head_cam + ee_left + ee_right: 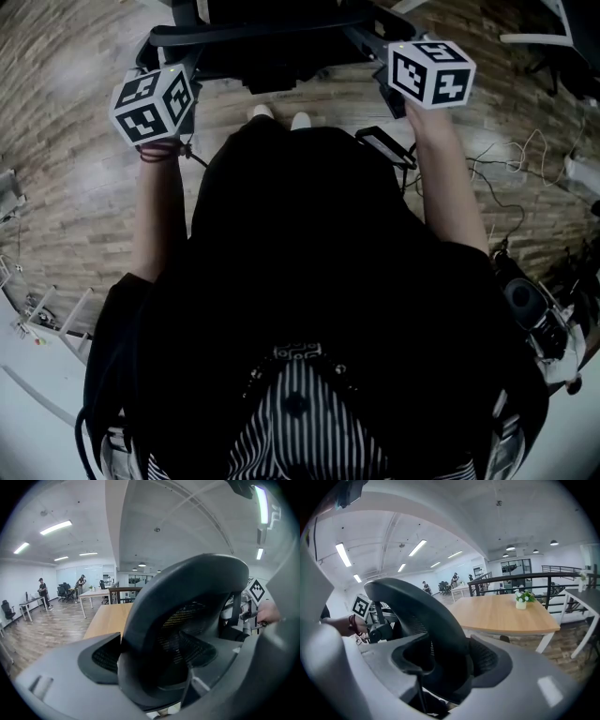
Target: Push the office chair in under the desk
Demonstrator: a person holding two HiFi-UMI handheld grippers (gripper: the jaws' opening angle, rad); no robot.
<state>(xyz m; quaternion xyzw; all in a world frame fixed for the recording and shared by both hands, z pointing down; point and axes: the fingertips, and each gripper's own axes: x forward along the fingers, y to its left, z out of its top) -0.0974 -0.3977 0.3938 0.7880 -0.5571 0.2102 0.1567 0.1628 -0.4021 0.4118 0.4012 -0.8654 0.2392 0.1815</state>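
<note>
In the left gripper view the left gripper (154,684) is seen closed on the office chair (187,597): the dark curved rim at the top of the chair's back is clamped between the two grey jaws, with the mesh showing just behind it. A wooden desk (105,618) is seen beyond the chair, on its far side, and two people (42,592) are made out far off across the room (too small for anything more to be told). Over to the right gripper view: the right gripper (440,677) is likewise held tight on the same dark rim, which fills the gap between its jaws. The desk top lies past the chair here as well, and a small potted plant (521,599) is stood on it. How far the seat reaches under the desk cannot be told from either gripper view. Now the head view: both marker cubes are held out ahead of the person, one at each side of the chair's back, which is seen at the top edge above the person's shoes (277,114). The chair is stood on a wooden plank floor (66,150), and loose cables (506,164) are strewn at the right.
</note>
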